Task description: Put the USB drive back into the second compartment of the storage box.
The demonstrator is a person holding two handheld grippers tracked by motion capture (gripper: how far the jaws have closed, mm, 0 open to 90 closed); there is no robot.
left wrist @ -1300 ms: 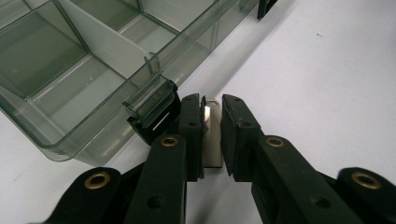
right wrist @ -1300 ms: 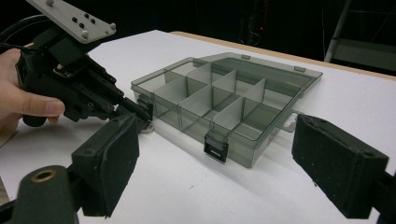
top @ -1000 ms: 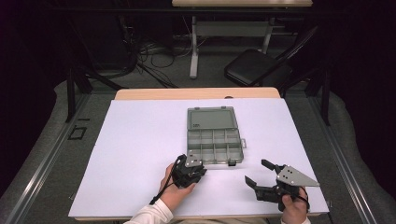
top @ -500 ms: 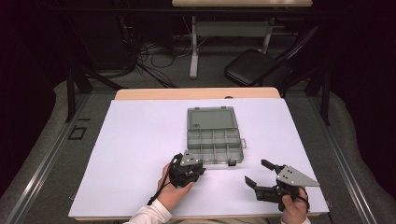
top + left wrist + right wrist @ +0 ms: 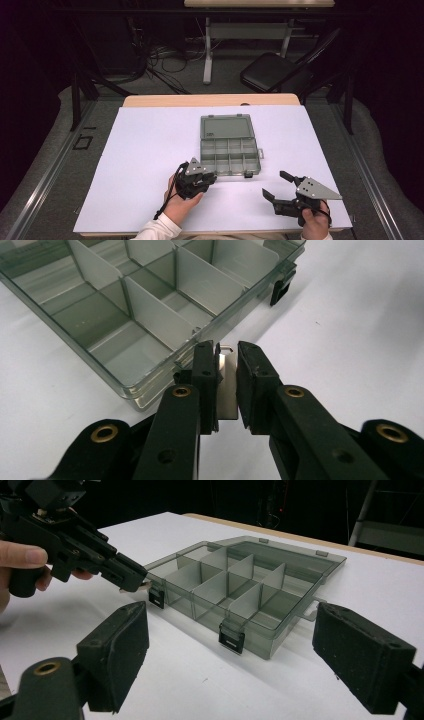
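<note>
Barely changed over the last second: left gripper [image 5: 210,176] nudged a little farther from the person, toward the near-left corner of the compartment box [image 5: 230,157], tips now just beside its near wall. Right gripper [image 5: 277,184] unmoved, resting low near the right near edge of the white table [image 5: 140,150], jaws spread wide with nothing between them.

Seen from the left gripper view, clamped on a small flat metal piece [image 5: 227,390], silvery, upright on edge between the two pads. Long axis along the jaws, free end sticking out just past the tips and pointing away from the person at the box's near wall, close to the left black latch [image 5: 156,597]. Not yet over the rim; touching the wall or just short of it, impossible to say.

Probably means a drop into one of the near compartments, so a lift over the wall before any release.

Box sits at mid-table, slightly right of centre, well apart from the right gripper. Lid [image 5: 226,127] folded flat open on the far side, so the whole runs near to far; tray itself longer left to right, turned slightly. Compartments apparently bare.
</note>
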